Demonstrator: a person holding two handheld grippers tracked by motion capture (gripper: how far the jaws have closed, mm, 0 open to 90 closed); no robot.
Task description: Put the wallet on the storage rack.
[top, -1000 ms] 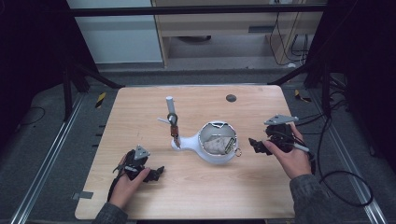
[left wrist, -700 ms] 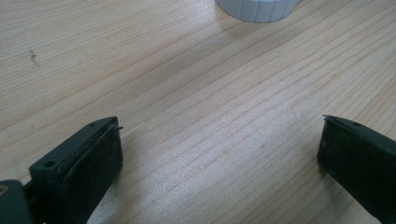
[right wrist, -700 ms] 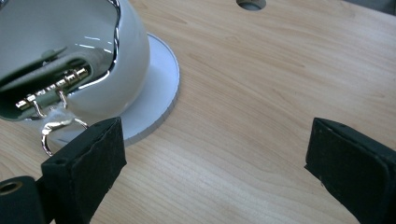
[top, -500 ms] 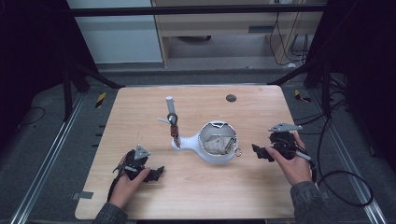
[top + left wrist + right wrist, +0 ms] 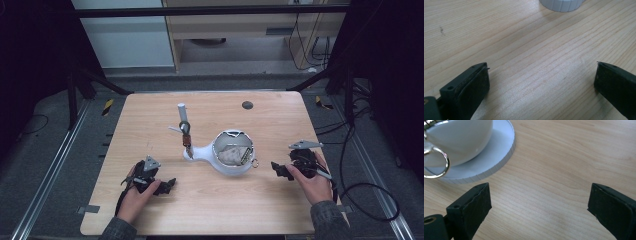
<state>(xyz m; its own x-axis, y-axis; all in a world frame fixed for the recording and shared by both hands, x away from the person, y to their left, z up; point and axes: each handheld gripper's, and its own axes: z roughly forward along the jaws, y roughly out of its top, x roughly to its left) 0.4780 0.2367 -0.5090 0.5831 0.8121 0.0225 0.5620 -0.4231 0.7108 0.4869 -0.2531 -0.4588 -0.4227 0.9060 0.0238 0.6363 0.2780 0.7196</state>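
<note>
Both grippers, left [image 5: 165, 186] and right [image 5: 278, 169], jaws wide apart, holding nothing; white bowl [image 5: 232, 156] mid-table holds crumpled paper [image 5: 231, 155].

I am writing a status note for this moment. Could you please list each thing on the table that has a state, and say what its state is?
White bowl-shaped device: upright on its round base, top open, crumpled pale material inside.
Metal ring: hanging at the device's side.
Left gripper: open, nothing between the jaws, low over the table.
Right gripper: open, nothing between the jaws, beside the device.
</note>
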